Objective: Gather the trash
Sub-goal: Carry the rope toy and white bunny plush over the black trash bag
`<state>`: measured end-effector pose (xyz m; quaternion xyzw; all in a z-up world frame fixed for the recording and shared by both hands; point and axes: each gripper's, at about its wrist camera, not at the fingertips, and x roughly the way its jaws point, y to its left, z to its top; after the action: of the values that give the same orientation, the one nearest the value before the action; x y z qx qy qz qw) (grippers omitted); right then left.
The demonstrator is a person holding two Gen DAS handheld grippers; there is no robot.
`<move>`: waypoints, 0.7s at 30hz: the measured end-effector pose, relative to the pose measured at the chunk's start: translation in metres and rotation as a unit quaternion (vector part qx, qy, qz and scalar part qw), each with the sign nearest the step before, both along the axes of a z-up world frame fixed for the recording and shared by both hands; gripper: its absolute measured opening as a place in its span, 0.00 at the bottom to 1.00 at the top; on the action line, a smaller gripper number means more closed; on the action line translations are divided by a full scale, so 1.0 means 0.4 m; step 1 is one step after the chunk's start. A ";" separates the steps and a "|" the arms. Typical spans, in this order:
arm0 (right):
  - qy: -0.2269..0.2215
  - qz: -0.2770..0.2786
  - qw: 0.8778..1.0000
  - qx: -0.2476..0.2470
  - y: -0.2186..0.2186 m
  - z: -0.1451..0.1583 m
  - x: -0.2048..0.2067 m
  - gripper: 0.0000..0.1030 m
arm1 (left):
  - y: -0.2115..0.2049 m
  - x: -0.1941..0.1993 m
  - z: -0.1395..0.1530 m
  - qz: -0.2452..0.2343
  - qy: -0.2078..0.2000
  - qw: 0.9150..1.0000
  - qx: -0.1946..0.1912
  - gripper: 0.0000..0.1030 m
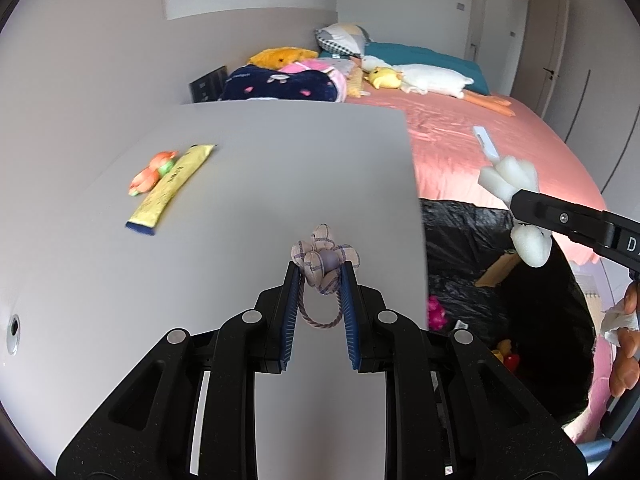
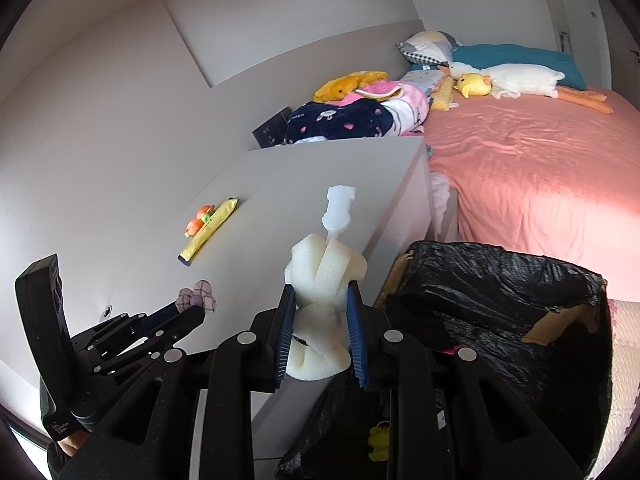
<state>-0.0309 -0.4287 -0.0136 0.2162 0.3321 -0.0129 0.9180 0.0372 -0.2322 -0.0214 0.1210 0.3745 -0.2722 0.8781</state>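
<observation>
My left gripper [image 1: 322, 270] is shut on a plaid fabric flower hair tie [image 1: 324, 262] at the near right part of the grey cabinet top [image 1: 260, 160]; it also shows in the right wrist view [image 2: 197, 298]. My right gripper [image 2: 322, 294] is shut on a white foam sponge brush [image 2: 324, 276] with a white plastic handle [image 2: 339, 208], held beside the cabinet near the bin; it shows in the left wrist view [image 1: 516, 184]. A yellow wrapper [image 1: 172, 188] and an orange toy [image 1: 150, 172] lie on the cabinet's left part. A black-lined trash bin [image 2: 500, 300] stands between cabinet and bed.
A bed with a pink sheet [image 2: 528, 168] lies to the right, with plush toys [image 2: 516, 78] and pillows at its head. Folded clothes [image 2: 352, 118] pile behind the cabinet. Small colourful items [image 1: 508, 354] lie inside the bin [image 1: 480, 260]. The wall runs along the left.
</observation>
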 end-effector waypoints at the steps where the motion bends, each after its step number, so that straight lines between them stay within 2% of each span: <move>1: -0.001 -0.002 1.000 0.000 -0.007 0.001 -0.007 0.26 | -0.007 -0.004 0.001 -0.003 0.000 1.000 0.000 0.20; 21: -0.013 -0.064 0.998 0.001 -0.149 0.010 -0.134 0.27 | -0.213 -0.081 0.011 -0.087 0.003 0.996 0.009 0.20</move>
<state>-0.0844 -0.4884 -0.0097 0.2382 0.3057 -0.0683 0.9193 0.0050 -0.3173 -0.0171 0.1606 0.3673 -0.3443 0.8490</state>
